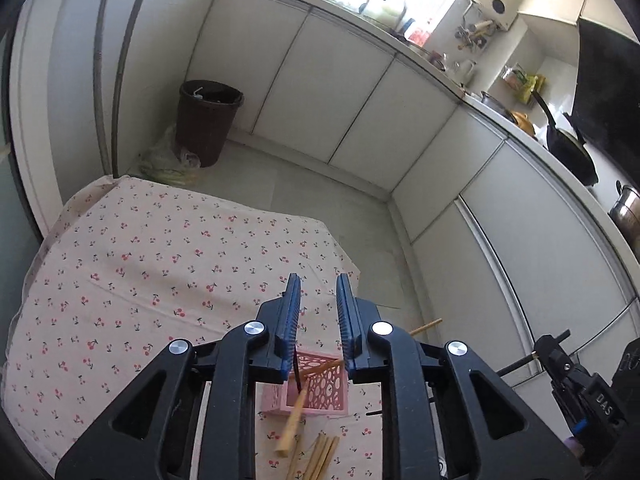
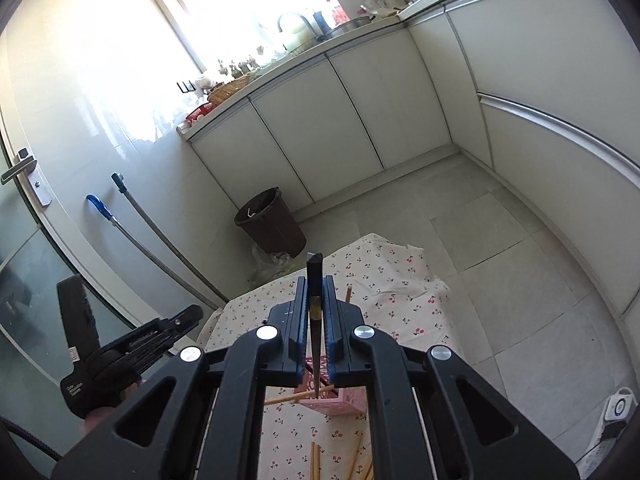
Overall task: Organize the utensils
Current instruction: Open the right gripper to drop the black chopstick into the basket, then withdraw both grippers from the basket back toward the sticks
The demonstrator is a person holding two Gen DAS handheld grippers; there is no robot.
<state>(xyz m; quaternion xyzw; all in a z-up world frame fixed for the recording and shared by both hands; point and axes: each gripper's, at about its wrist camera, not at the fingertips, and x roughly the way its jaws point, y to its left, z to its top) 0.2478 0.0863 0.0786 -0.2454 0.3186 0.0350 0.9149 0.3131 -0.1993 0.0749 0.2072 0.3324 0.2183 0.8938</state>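
Right tool [image 2: 316,312] pinches a dark chopstick [image 2: 315,320] between its pads. The stick's long axis runs along the fingers, blunt end sticking out past the tips, pointed end aimed down toward the pink basket [image 2: 340,398]. The basket sits on the cherry-print cloth over the surface [image 2: 384,276], directly below and a little ahead of the tip. That is the relation the drop turns on: the stick is nearly lined up over the opening, tip apparently just above the rim, though whether it is already inside cannot be told.

Left tool [image 1: 318,316] is slightly spread, nothing between its pads. In its view the basket [image 1: 316,392] lies below the fingers, with a light wooden chopstick [image 1: 320,368] lying aslant across the rim and another [image 1: 294,420] leaning out of it toward the camera. More pale chopsticks [image 1: 320,454] lie loose on the cloth just nearer than the basket.

The right hand looks nearer to finishing a placement; the left is free for the loose pile.

Possible snag: the slanted stick across the rim may deflect the dark one. A brown bin [image 2: 272,220] stands on the floor, well apart.
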